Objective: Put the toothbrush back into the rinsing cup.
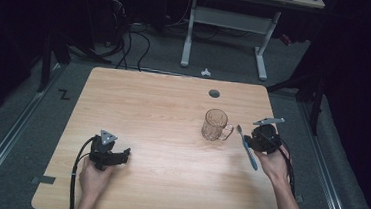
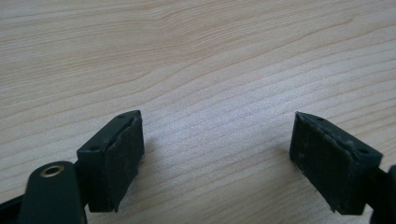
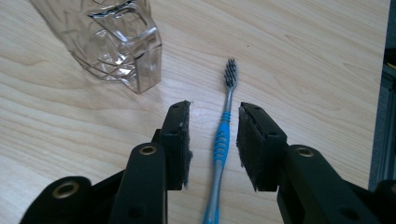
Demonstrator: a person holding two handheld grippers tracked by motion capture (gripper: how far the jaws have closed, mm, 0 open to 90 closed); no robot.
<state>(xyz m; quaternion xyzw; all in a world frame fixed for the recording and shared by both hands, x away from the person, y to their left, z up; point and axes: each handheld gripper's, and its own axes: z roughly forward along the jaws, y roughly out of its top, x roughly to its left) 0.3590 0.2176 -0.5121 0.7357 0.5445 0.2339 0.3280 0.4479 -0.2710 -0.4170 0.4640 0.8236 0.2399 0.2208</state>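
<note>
1. Blue-handled toothbrush (image 3: 221, 144) flat on the table (image 1: 163, 113), near the right edge, bristle end toward the far edge, handle end toward the near edge.
2. Between the two black jaws of the right hand-held gripper (image 3: 214, 140) in its own view: toothbrush handle in the gap, a sliver of wood visible on each side, pads not pressing on it.
3. Right jaws narrowed around the handle, part-way closed, not yet gripping.
4. Grey and blue grip section of the handle level with the pads; dark bristles beyond the jaw tips.
5. Clear glass mug (image 1: 215, 125) upright just left of the toothbrush, handle turned toward it, not touching it; right of the table's middle.
6. Same mug (image 3: 112, 39) at the upper left of the right gripper view, patterned wall and squared handle close to the left jaw, apart from it.
7. Right hand-held gripper (image 1: 263, 139) in the high view by the right edge, grey plate on top, held from below by the right hand (image 1: 273, 164).
8. Left hand-held gripper (image 1: 109, 153) near the near-left corner, in the left hand (image 1: 95, 175), black cable trailing off the near edge.
9. Left hand-held gripper (image 2: 217, 156) in its own view: jaws spread wide, bare wood grain between them, nothing held.
10. Round grommet hole (image 1: 214, 93) close to the far edge, beyond the mug.
</note>
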